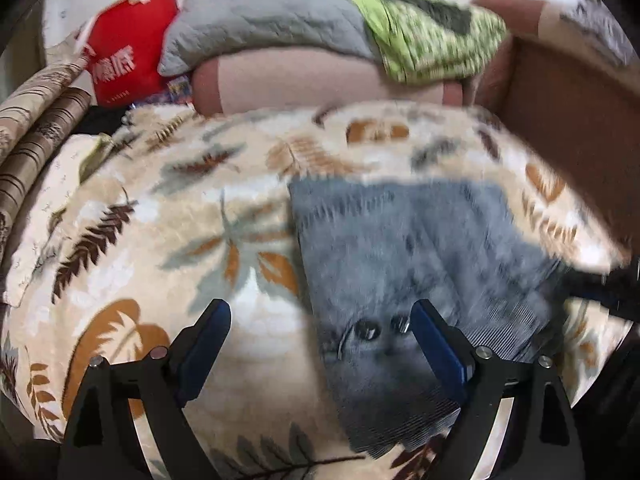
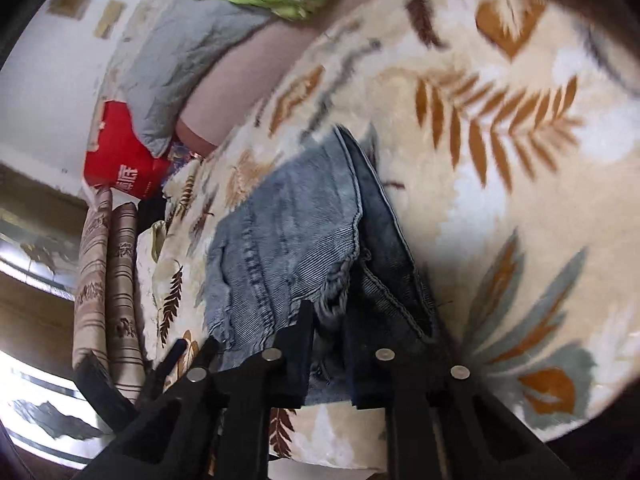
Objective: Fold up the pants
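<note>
Blue jeans [image 1: 420,248] lie folded on a leaf-patterned blanket [image 1: 160,240], blurred in the left wrist view. My left gripper [image 1: 320,316] hangs open just above them. Its right finger [image 1: 436,340] is over the denim near two metal buttons [image 1: 368,330], and its left finger [image 1: 208,336] is over bare blanket. In the right wrist view the jeans [image 2: 288,232] run away from the camera, with a frayed hem and a darker layer beside it. My right gripper [image 2: 330,316] is shut on the denim's near edge, the cloth bunched between its pads.
A grey pillow [image 1: 260,20], a green patterned cloth [image 1: 428,36] and a red bag [image 1: 128,44] lie at the head of the bed. Striped brown fabric [image 1: 28,132] is at the left. A brown wooden panel [image 1: 568,120] stands at the right.
</note>
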`<action>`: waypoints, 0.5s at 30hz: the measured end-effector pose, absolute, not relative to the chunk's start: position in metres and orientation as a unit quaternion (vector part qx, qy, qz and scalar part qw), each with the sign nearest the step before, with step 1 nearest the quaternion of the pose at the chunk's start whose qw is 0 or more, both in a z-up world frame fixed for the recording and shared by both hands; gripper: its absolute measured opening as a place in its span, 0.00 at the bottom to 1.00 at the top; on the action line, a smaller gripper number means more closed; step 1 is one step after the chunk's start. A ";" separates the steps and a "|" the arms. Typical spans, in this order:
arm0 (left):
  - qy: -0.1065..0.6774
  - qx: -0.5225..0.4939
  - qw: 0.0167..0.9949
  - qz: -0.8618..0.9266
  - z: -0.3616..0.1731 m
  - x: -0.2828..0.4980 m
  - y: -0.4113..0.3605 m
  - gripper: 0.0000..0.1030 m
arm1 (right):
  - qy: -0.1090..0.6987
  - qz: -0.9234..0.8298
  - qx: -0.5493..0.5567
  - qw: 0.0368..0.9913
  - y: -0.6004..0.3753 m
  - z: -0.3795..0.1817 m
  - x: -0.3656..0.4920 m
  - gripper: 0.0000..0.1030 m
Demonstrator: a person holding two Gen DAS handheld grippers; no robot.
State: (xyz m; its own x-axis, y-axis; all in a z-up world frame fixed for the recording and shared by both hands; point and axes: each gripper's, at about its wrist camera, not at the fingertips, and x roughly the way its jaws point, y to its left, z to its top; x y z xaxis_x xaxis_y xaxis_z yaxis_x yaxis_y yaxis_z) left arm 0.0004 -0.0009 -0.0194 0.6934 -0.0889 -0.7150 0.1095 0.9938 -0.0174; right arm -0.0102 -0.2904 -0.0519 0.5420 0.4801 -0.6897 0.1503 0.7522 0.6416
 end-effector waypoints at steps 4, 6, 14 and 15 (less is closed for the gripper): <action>0.372 0.019 0.926 -0.053 -0.006 0.007 -0.012 0.89 | 0.460 0.088 0.315 0.825 -0.291 -0.048 -0.025 0.13; 0.394 0.060 0.916 -0.050 -0.021 0.015 -0.027 0.89 | 0.474 0.092 0.335 0.809 -0.300 -0.067 -0.026 0.14; 0.433 0.030 0.900 -0.050 -0.060 0.023 -0.019 0.93 | 0.423 0.167 0.502 0.735 -0.331 -0.080 -0.027 0.88; 0.431 0.029 0.900 -0.052 -0.061 0.022 -0.018 0.93 | 0.425 0.171 0.504 0.732 -0.331 -0.080 -0.022 0.86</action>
State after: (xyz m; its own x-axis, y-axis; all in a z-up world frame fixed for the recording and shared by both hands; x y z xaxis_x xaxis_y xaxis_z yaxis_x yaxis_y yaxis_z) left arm 0.0225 -0.0184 -0.0605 0.6225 -0.0683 -0.7797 0.1184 0.9929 0.0075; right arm -0.0218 -0.3306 -0.0802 0.5805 0.6790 -0.4495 0.1778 0.4330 0.8837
